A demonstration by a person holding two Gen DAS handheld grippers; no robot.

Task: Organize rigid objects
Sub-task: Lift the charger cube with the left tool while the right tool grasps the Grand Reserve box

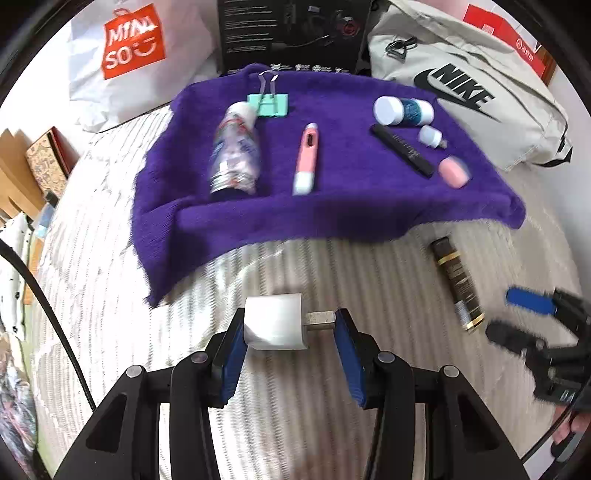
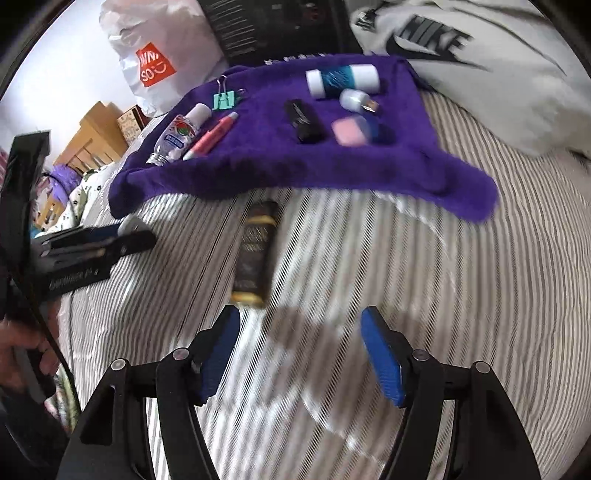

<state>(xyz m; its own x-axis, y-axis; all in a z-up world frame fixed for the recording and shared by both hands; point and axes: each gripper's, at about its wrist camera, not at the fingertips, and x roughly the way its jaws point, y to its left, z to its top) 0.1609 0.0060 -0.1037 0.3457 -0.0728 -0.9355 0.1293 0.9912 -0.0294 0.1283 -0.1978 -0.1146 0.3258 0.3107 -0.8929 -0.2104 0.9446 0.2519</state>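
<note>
My left gripper point(image 1: 291, 325) is shut on a white plug adapter point(image 1: 276, 322), held sideways with its metal prong against the right pad. It hovers over the striped bedding, just short of the purple cloth point(image 1: 332, 206). On the cloth lie a clear bottle point(image 1: 234, 155), a mint binder clip point(image 1: 267, 103), a pink pen point(image 1: 306, 158), a black stick point(image 1: 400, 149), a blue-and-white jar point(image 1: 402, 110), a small white bottle point(image 1: 430, 136) and a pink case point(image 1: 453, 171). A dark gold-banded tube point(image 2: 255, 254) lies on the bedding ahead of my right gripper point(image 2: 300, 325), which is open and holds nothing.
Behind the cloth stand a white Miniso bag point(image 1: 133, 44), a black box point(image 1: 291, 33) and a grey Nike bag point(image 1: 472, 96). Wooden furniture point(image 2: 96, 140) is at the far left. In the right wrist view the left gripper point(image 2: 92, 247) and a hand sit at the left.
</note>
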